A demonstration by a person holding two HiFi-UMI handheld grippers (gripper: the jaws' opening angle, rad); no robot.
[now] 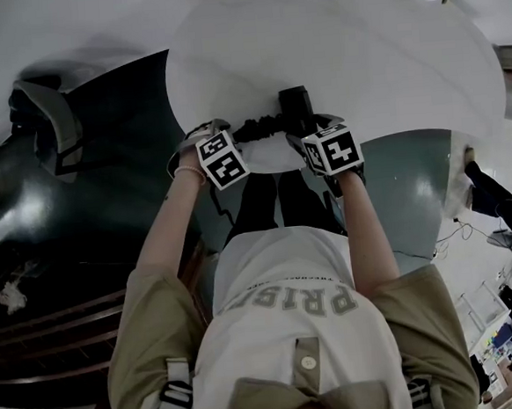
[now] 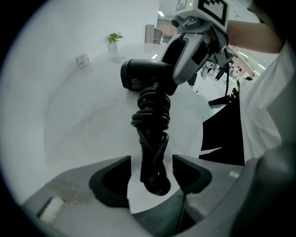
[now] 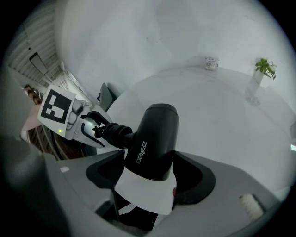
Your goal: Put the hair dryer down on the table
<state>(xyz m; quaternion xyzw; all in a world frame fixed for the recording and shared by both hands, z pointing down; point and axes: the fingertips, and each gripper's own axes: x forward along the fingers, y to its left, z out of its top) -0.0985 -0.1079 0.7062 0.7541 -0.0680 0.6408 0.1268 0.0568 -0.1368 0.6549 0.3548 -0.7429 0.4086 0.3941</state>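
**Hair dryer (image 3: 157,134) clamped in the right gripper (image 3: 150,175) at the near edge of the table (image 1: 359,50)**

The person stands close against a round white table with both forearms stretched forward and a little inward, so the two grippers meet side by side at the table's near rim. The left forearm (image 1: 165,224) comes in from the left at a slant. The right forearm (image 1: 369,234) runs almost straight ahead. Each gripper's marker cube faces up toward the head camera, the left cube (image 1: 221,158) just beside the right cube (image 1: 333,149).

The right gripper tilts forward and down. Its jaws press on both sides of the black hair dryer's barrel, which rises out of them with white lettering along its side. The left gripper view shows this grip from the side, with the barrel level and its round end facing away from the person.

The left gripper (image 2: 151,173) points down at the table. Its jaws stand wide apart. The dryer's handle, with the black cord (image 2: 150,115) wound round it in loops, hangs between them with a gap on each side, so neither pad touches it.

The dryer is over the white tabletop at the near edge. No view settles whether the end of its handle touches the surface.

Across the table, well apart from the grippers, stand a small green plant (image 3: 264,67) and a small white card (image 3: 211,62).
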